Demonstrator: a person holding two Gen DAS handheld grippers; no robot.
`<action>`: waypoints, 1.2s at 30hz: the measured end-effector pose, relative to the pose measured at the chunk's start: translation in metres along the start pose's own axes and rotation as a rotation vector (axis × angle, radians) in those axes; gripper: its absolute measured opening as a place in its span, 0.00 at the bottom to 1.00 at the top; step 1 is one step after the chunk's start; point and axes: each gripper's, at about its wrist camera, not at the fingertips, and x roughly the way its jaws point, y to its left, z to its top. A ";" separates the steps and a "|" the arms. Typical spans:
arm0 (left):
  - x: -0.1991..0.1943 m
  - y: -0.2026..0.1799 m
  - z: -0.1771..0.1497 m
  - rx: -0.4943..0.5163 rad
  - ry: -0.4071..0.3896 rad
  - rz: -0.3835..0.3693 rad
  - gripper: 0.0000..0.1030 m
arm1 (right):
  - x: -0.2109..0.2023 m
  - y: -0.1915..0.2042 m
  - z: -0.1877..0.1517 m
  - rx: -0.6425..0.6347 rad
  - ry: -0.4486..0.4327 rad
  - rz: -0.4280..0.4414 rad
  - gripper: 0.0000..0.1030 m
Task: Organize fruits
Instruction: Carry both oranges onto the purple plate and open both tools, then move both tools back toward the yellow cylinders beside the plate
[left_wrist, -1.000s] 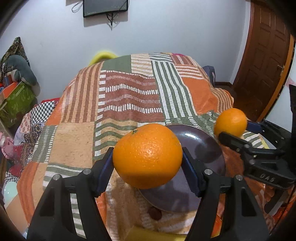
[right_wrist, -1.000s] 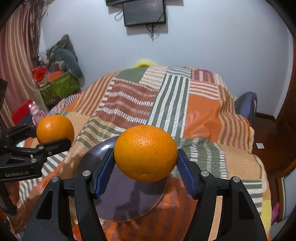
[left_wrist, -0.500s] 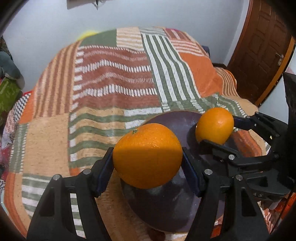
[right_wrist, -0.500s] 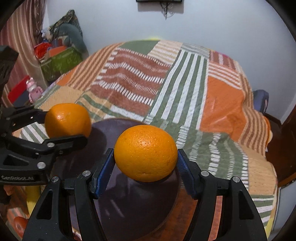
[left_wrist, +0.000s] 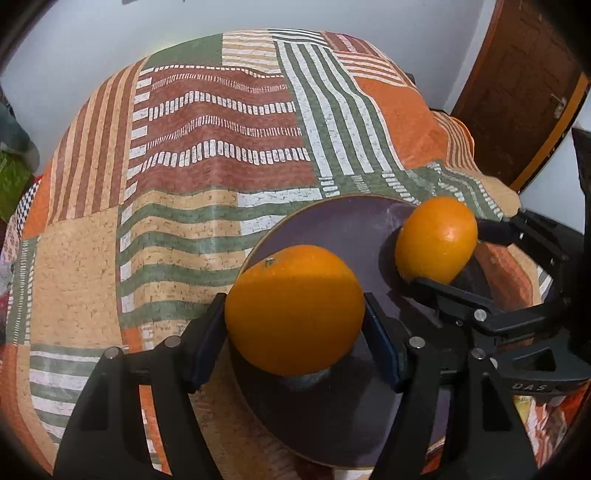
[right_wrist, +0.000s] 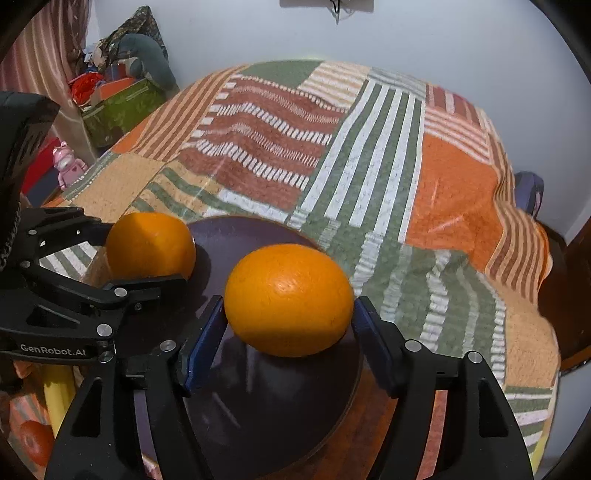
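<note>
Left wrist view shows my left tool (left_wrist: 295, 317) squeezing a big orange (left_wrist: 294, 310) between its blue pads, right in the middle of the picture. Just under that orange is the dark plate (left_wrist: 332, 229), which lies on the striped bedspread (left_wrist: 184, 155) of the bed. I cannot tell if the orange already touches the plate or hangs just above it. At about 2 o'clock from it I see my right tool (left_wrist: 448, 240), closed on a second orange (left_wrist: 436, 238) over the far right part of the same plate. In the right wrist view, my right tool (right_wrist: 290, 312) pinches its orange (right_wrist: 289, 300), and the plate (right_wrist: 266, 406) sits right below. My left tool (right_wrist: 146, 249) with its orange (right_wrist: 150, 244) is at 10 o'clock, over the plate's left edge. Both oranges are round, so no side is longer. I think the next move is straight down, then letting go. The two oranges are near each other but apart, so they might roll and bump.
</note>
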 end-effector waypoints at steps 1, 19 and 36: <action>-0.002 -0.002 -0.001 0.015 -0.003 0.000 0.69 | -0.001 0.001 -0.001 -0.010 0.002 -0.007 0.72; -0.099 -0.009 -0.040 0.007 -0.125 0.042 0.85 | -0.092 0.019 -0.037 0.007 -0.094 -0.070 0.81; -0.119 -0.006 -0.148 -0.072 -0.028 0.024 0.89 | -0.103 0.077 -0.119 0.046 -0.028 0.004 0.91</action>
